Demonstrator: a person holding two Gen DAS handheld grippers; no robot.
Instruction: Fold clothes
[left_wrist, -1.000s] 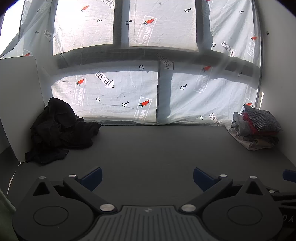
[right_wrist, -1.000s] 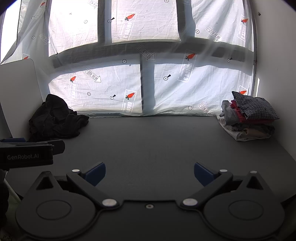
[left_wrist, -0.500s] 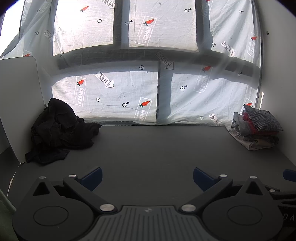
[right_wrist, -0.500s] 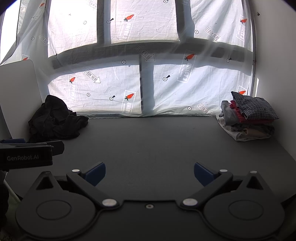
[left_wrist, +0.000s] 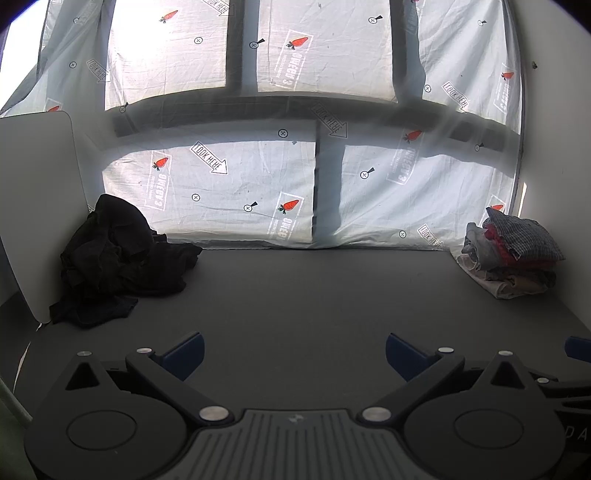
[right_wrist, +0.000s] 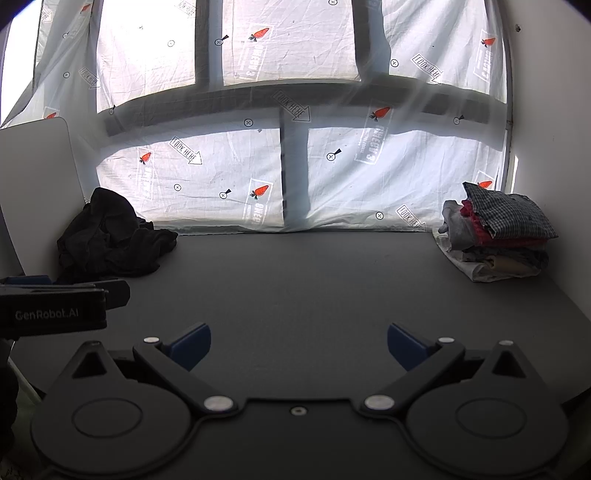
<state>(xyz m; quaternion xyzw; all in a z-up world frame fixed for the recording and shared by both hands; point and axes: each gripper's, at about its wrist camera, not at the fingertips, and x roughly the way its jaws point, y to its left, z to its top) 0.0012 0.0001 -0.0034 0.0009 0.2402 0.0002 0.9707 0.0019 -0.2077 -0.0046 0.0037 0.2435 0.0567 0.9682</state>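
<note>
Lying crumpled in the far left corner of the dark grey bench (left_wrist: 314, 295), the heap of black unfolded clothing (left_wrist: 118, 262) rests against an upright white rounded board (left_wrist: 37, 206) that stands along the left edge. In the right wrist view the same black heap (right_wrist: 110, 240) sits just beyond the left gripper's body. At the far right corner a stack of folded garments (left_wrist: 513, 258) sits close to the white side wall, topped by a dark checked shirt (right_wrist: 509, 216) over red and beige layers; the stack is well apart from the black heap, with bare bench between them.

The left gripper (left_wrist: 293, 349) hovers over the near edge of the bench, its blue-tipped fingers (left_wrist: 184, 350) spread wide with nothing between them. The right gripper (right_wrist: 299, 345) is held beside it in the same way, its fingers (right_wrist: 406, 347) also wide apart and holding nothing. Neither touches any clothing.

Behind the far edge hangs a translucent white sheet printed with carrots and arrows (left_wrist: 236, 192), backlit through dark window bars.
</note>
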